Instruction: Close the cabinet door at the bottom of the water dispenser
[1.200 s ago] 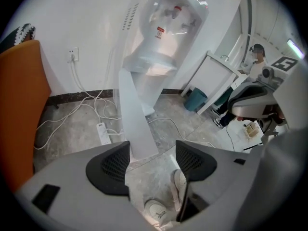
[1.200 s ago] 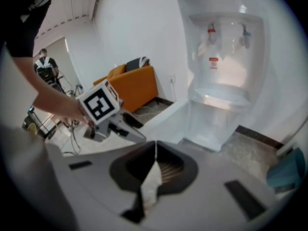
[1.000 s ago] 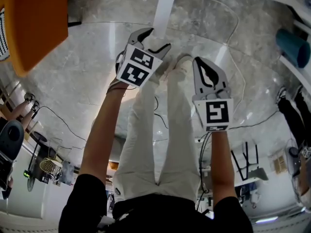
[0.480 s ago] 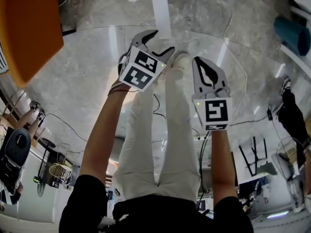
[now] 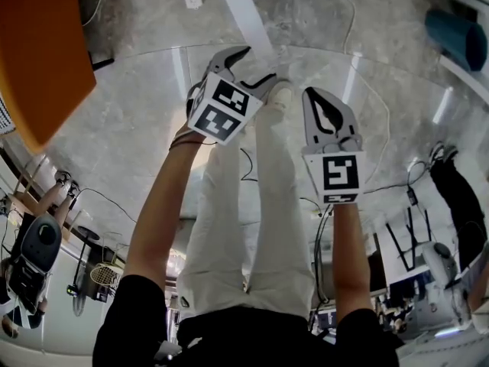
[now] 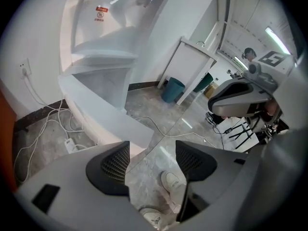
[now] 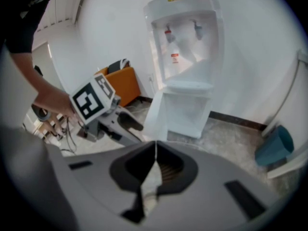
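Fingers of the left gripper spread empty in the head view, near the open cabinet door. Left gripper view: door juts out beyond parted jaws. Right gripper view: right gripper pinched together, empty, water dispenser ahead.

Cabinet door: 12 o'clock in the head view, just ahead of the left gripper.
Right gripper: 3 o'clock of the left gripper.
Chair: 10 o'clock.
Bin: 2 o'clock.
Water dispenser: behind the door.

Glossy grey marble floor, white walls, an orange seat, perhaps a sofa, and a teal bin.
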The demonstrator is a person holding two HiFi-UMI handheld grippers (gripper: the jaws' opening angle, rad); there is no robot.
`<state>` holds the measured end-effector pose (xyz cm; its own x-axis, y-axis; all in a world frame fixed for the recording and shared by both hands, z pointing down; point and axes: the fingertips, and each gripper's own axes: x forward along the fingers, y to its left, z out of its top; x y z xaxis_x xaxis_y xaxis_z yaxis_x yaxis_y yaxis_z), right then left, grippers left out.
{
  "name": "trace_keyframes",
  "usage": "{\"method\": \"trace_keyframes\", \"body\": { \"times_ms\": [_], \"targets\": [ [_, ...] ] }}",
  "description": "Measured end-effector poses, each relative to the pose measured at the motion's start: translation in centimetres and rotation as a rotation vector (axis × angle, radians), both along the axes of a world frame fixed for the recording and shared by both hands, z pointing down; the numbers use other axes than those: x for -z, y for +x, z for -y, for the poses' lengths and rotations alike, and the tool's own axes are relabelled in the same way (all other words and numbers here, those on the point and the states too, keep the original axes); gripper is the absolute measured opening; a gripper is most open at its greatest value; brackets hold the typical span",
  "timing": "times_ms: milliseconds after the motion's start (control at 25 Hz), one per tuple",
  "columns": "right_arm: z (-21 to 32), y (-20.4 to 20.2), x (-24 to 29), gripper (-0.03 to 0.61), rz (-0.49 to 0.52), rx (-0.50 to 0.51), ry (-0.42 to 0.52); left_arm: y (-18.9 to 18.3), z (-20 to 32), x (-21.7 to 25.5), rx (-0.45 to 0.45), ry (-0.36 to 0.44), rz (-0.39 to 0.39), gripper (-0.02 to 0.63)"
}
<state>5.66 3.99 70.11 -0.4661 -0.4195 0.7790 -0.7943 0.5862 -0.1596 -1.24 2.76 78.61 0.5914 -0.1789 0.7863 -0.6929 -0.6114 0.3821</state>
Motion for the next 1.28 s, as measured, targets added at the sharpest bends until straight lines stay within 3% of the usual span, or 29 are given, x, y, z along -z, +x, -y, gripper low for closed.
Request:
{"method": "trace_keyframes", "body": {
  "times_ms": [880, 1280],
  "targets": [
    [0.9, 4.8, -1.0, 0.035, -0.010, -0.101, -0.010, 5.3, 2.6, -0.2, -0.130, 0.020, -0.007, 0.296],
    [1.9, 6.8, -1.6, 0.035, -0.015, -0.147, -0.014, 7.7, 4.7, -0.1, -0.142, 0.040, -0.028, 0.296]
  ]
}}
